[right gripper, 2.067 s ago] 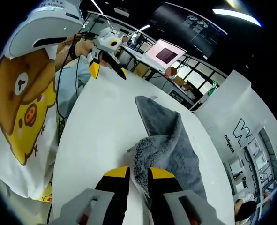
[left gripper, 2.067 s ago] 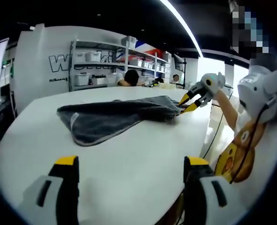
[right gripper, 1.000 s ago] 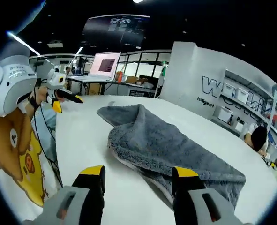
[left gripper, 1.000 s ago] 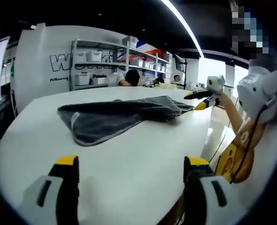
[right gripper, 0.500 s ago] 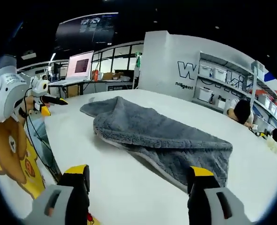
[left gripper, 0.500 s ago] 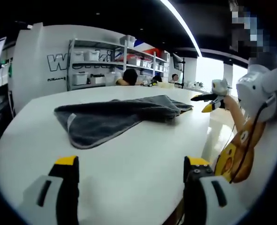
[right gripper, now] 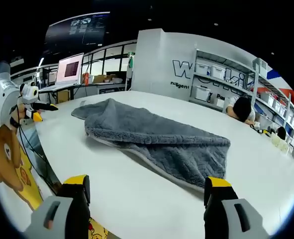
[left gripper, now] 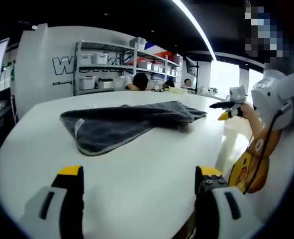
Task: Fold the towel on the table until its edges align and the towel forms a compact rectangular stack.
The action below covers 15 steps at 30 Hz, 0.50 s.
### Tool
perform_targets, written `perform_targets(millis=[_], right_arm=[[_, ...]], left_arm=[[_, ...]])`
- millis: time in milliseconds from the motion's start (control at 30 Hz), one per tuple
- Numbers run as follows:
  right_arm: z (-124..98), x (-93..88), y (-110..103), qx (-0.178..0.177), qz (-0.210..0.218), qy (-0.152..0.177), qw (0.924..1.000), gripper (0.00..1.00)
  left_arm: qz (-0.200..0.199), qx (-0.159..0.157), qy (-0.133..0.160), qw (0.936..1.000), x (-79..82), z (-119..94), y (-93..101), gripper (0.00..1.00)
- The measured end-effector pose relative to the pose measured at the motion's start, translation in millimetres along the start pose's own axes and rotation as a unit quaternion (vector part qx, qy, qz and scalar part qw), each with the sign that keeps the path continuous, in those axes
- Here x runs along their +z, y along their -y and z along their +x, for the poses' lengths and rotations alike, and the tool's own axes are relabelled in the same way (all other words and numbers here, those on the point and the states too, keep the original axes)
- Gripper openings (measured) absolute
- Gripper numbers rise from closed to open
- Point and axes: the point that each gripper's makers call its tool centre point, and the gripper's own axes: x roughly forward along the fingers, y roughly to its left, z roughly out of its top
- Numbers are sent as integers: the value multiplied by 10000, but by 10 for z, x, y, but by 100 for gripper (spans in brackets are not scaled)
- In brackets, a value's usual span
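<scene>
A grey towel [left gripper: 119, 123] lies loosely folded on the white table [left gripper: 132, 169], with a pale hem along its near edge. From the other side the same towel [right gripper: 151, 137] stretches across the table, rumpled at one end. My left gripper [left gripper: 139, 191] is open, its yellow-tipped jaws wide apart over bare table, well short of the towel. My right gripper [right gripper: 146, 199] is open too, off the towel's long edge, with nothing held. In the left gripper view the right gripper [left gripper: 229, 108] hangs beyond the table's far corner. In the right gripper view the left gripper [right gripper: 36, 107] is off the towel's far end.
The person [left gripper: 266, 134] holding both tools stands at the table's edge in a white shirt with a bear print. Behind the table are shelves with white bins [left gripper: 107, 64], a seated person [right gripper: 242, 110] and a lit monitor [right gripper: 69, 68].
My right gripper has let go of the towel's corner, opened wide and pulled back off the table's corner. The towel now lies flat. My left gripper stays open in place.
</scene>
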Motion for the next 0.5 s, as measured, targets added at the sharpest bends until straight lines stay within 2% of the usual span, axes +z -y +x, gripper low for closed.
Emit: perform_targets(millis=[167, 500], right_arm=[[-67, -32, 8, 15, 174, 81, 9998, 99], [-120, -61, 81, -129, 250, 77, 9996, 100]], left_arm=[[-9, -3, -14, 10000, -9, 12, 6, 97], [-18, -10, -7, 10000, -10, 17, 9, 97]])
